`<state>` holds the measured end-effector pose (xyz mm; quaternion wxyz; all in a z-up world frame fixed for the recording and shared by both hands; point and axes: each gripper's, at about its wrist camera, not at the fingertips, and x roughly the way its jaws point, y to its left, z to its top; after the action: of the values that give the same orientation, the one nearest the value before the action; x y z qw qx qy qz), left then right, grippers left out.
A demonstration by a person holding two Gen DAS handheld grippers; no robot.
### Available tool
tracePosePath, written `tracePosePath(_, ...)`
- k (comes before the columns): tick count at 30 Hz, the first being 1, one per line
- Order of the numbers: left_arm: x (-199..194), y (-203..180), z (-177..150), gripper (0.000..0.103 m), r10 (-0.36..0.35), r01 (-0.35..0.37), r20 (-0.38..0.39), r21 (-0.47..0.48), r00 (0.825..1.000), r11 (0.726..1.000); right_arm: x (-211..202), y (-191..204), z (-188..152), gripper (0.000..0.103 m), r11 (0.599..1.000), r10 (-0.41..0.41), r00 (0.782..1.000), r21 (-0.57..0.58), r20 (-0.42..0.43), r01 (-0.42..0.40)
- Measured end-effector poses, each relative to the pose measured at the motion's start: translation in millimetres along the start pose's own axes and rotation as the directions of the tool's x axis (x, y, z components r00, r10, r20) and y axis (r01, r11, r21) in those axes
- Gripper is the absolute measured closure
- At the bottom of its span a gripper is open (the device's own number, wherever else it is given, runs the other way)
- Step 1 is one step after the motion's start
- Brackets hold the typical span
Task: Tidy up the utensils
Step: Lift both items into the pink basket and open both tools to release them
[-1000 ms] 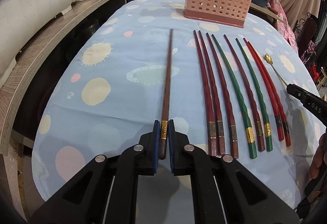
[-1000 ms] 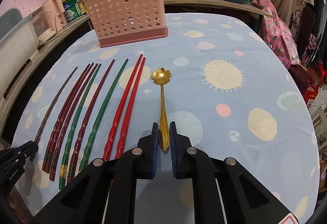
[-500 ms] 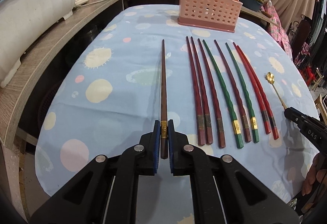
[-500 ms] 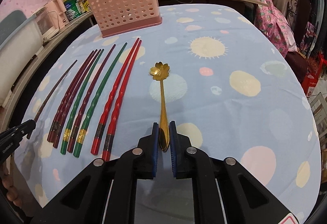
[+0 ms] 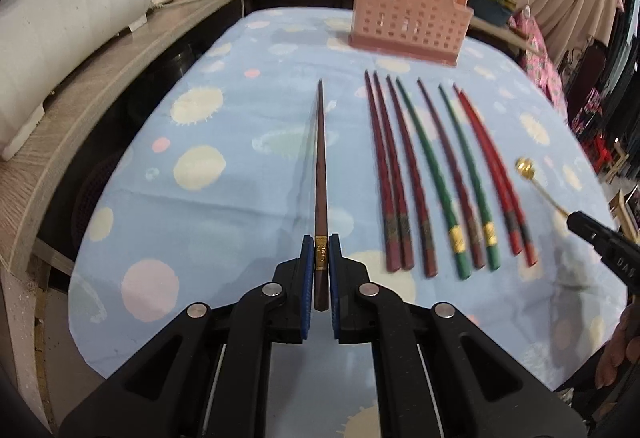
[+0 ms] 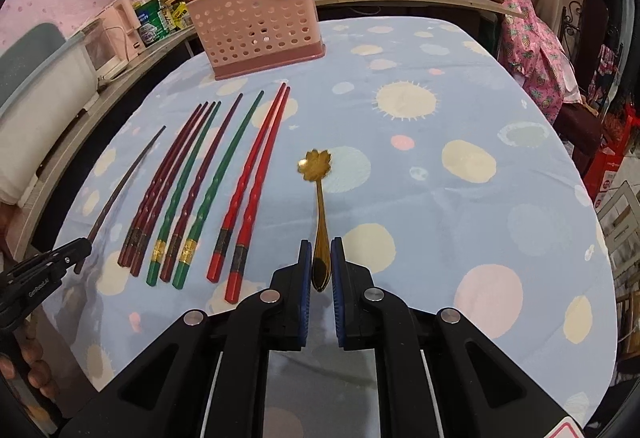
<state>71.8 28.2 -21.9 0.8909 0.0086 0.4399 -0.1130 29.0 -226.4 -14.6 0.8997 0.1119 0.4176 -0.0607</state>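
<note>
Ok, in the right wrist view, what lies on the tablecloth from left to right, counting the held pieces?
Left gripper shut on the dark brown chopstick → three maroon chopsticks → green chopstick → maroon chopstick → green chopstick → two red chopsticks → gold flower spoon, held in the right gripper.

Dark brown chopstick at frame centre, pointing up. Seven chopsticks, maroon, green and red, side by side right of centre. Gold flower-bowled spoon mid-frame. Pink perforated holder upright, upper left.
</note>
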Motion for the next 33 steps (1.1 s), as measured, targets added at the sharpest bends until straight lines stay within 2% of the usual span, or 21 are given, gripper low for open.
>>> tracePosePath(3,-20,4,17,0.096,-0.008,0.008,0.061,-0.013,0.998,1.000,-11,-1,14,0.101,1.000,0.003,1.000,0.007,0.031,-0.003)
tracePosePath(10,-52,4,59,0.096,0.001,0.001,0.182,-0.010,0.983,1.000,-22,-4,42,0.101,1.000,-0.005,0.997,0.007,0.082,0.005)
tracePosePath(20,-69,5,143,0.096,0.028,-0.031,0.319,0.004,0.947,1.000,-29,-2,96,0.101,1.000,0.005,0.985,-0.004,0.171,-0.004)
tracePosePath(26,-78,-4,200,0.096,0.026,-0.039,0.406,0.023,0.913,0.999,-31,4,152,0.101,1.000,0.022,0.965,-0.024,0.262,-0.016)
tracePosePath(29,-83,-11,230,0.096,0.016,-0.034,0.457,0.032,0.889,0.999,-26,8,185,0.101,0.999,0.032,0.953,-0.034,0.303,-0.022)
tracePosePath(33,-92,-24,274,0.096,-0.014,-0.006,0.529,0.037,0.848,0.999,-15,14,227,0.101,0.999,0.037,0.936,-0.046,0.349,-0.022)
